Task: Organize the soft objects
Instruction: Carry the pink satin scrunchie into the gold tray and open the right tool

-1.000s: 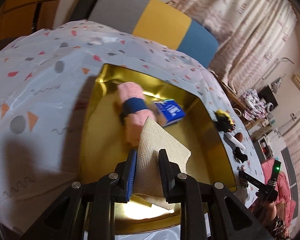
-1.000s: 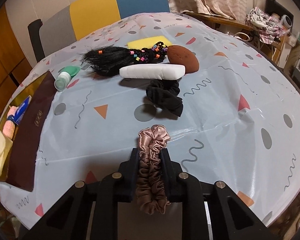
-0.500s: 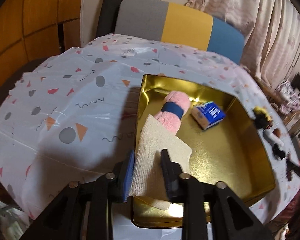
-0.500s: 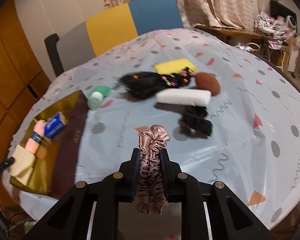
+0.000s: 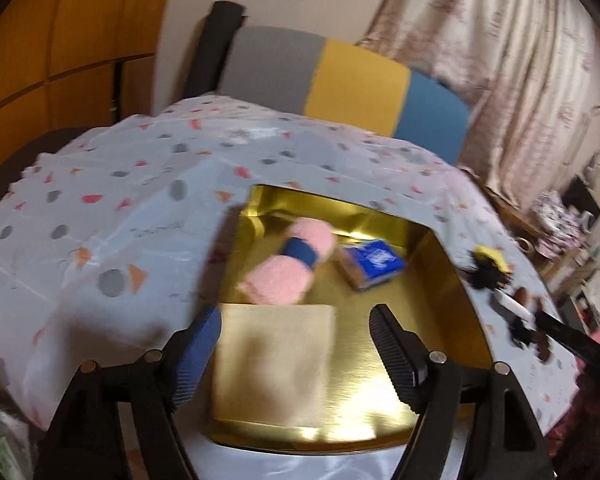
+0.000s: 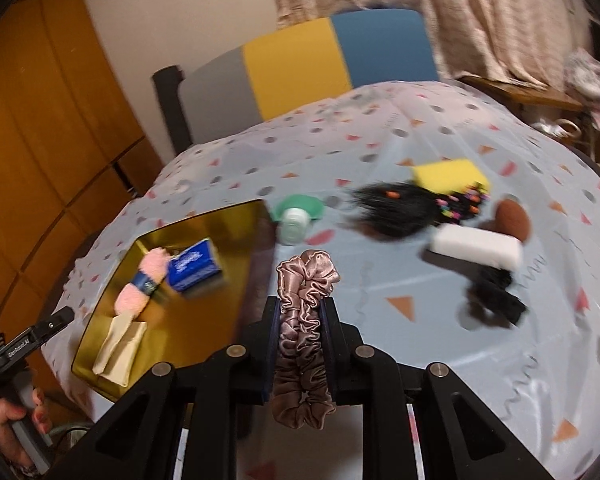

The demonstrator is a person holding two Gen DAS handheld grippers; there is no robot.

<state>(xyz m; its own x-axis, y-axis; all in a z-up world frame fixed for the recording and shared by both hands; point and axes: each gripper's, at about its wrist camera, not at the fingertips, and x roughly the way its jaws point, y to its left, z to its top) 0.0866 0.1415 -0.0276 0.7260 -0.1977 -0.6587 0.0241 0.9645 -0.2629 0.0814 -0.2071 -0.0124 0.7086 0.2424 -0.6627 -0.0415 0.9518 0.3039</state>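
My left gripper (image 5: 296, 344) is open above the near end of the gold tray (image 5: 432, 320). A beige cloth (image 5: 272, 364) lies flat in the tray between the fingers, free of them. A pink rolled towel with a blue band (image 5: 290, 268) and a blue tissue pack (image 5: 374, 264) lie farther in the tray. My right gripper (image 6: 302, 312) is shut on a pink satin scrunchie (image 6: 304, 332), held above the table to the right of the tray (image 6: 204, 320). The left gripper (image 6: 24, 344) shows at the left edge of the right wrist view.
On the patterned tablecloth (image 6: 420, 320) lie a black scrunchie (image 6: 494, 300), a white sponge (image 6: 476, 246), a brown puff (image 6: 512, 220), a black hair piece with beads (image 6: 404, 210), a yellow sponge (image 6: 448, 174) and a green-capped bottle (image 6: 296, 220). A chair (image 6: 300, 76) stands behind.
My left gripper has opened and let go of the beige cloth, which now lies in the tray. My right gripper has carried the pink scrunchie left, towards the tray.
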